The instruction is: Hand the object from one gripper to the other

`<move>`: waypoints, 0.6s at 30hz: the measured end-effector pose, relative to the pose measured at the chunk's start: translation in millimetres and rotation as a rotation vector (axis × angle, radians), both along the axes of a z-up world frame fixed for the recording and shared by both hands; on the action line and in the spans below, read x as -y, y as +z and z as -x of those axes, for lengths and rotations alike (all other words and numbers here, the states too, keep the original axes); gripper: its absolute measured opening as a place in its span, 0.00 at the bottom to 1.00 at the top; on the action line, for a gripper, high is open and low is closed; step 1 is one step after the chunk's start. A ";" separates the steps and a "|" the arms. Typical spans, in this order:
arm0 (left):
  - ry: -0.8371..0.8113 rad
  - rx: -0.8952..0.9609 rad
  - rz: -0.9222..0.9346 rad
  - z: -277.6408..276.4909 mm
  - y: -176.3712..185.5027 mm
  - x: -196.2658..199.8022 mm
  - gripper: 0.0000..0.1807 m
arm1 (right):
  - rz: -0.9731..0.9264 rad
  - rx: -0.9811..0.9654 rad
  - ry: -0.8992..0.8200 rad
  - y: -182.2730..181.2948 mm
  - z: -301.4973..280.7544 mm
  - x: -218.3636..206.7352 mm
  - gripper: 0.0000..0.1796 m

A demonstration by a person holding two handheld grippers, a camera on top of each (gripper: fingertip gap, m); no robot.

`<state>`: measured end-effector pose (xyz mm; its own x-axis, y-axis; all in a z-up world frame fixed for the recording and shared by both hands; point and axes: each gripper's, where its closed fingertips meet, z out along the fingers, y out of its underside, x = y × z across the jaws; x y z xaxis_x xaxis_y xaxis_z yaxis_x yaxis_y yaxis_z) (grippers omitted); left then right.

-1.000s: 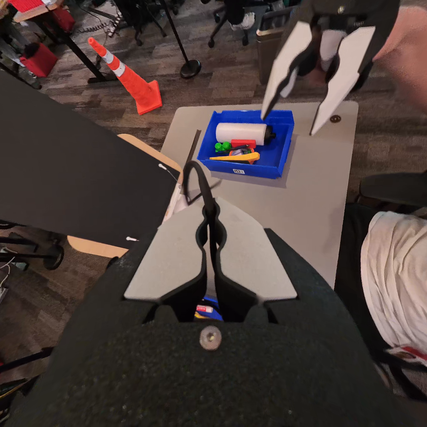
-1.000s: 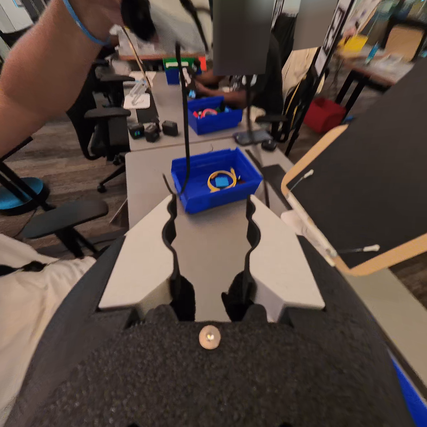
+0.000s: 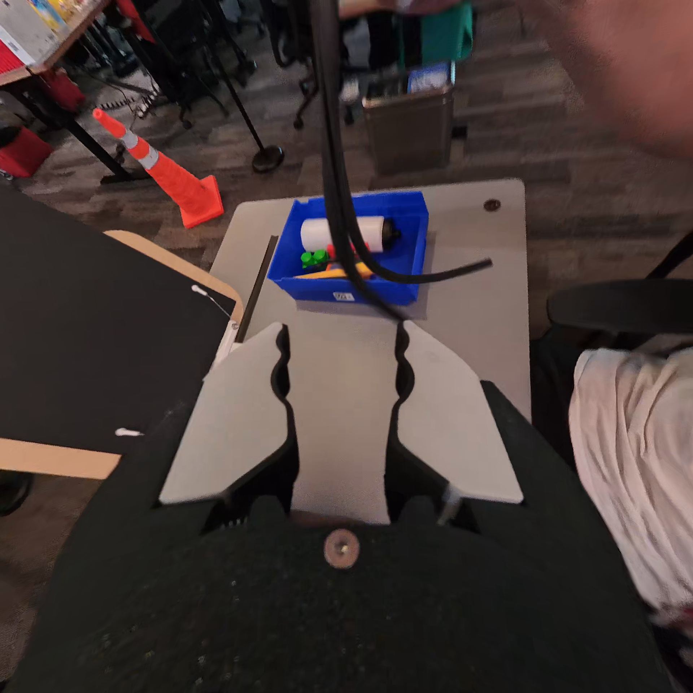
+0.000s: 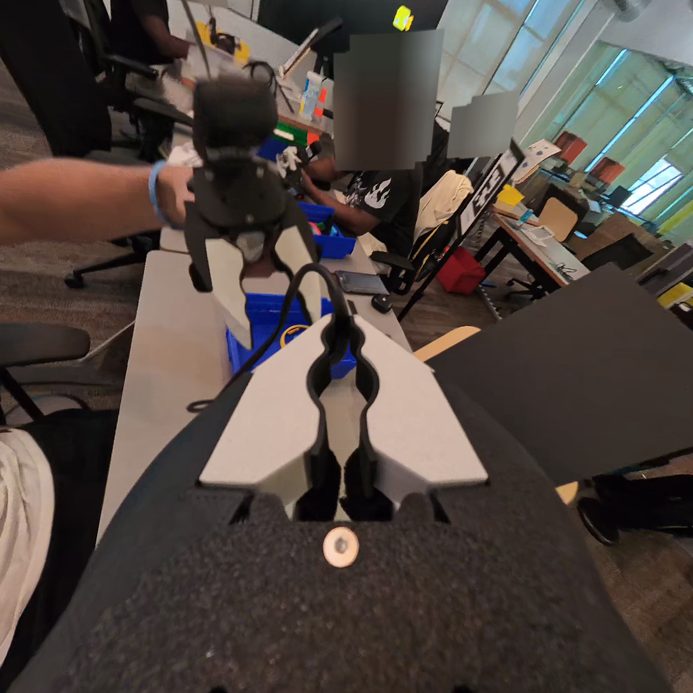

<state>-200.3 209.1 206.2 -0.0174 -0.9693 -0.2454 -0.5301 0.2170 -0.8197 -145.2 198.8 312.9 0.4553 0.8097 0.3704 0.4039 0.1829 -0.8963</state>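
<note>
Black cable (image 4: pixel 339 300) clenched at right gripper (image 4: pixel 342 322) tips, frame centre; left gripper (image 3: pixel 342 330) released, jaws spread. Withdraw left straight back, avoid snagging loop.

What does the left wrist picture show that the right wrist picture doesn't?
Only the left wrist view shows an orange traffic cone, a metal bin and a blue bin holding a white bottle.

Only the right wrist view shows the right tongs shut on the black cable, a seated person and windows.

Both show the cable, the grey table and the left tongs, open.
</note>
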 end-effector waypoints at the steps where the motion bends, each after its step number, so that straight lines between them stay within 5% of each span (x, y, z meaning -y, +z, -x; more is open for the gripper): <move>1: 0.008 0.049 0.032 -0.6 -6.7 -1.3 0.32 | -0.005 -0.018 -0.009 8.6 -4.6 0.7 0.03; 9: 0.104 0.496 0.154 -27.2 -66.8 15.6 0.42 | -0.024 -0.134 -0.100 60.0 -21.9 -3.9 0.03; 14: 0.165 0.603 0.183 -57.7 -79.0 23.0 0.44 | -0.014 -0.139 -0.123 67.9 -19.9 -9.3 0.03; 17: 0.172 0.552 0.167 -73.9 -92.6 18.9 0.38 | -0.009 -0.137 -0.135 68.9 -22.1 -11.9 0.03; 18: 0.165 0.530 0.157 -76.9 -98.2 18.7 0.29 | -0.010 -0.140 -0.141 69.9 -23.7 -12.5 0.03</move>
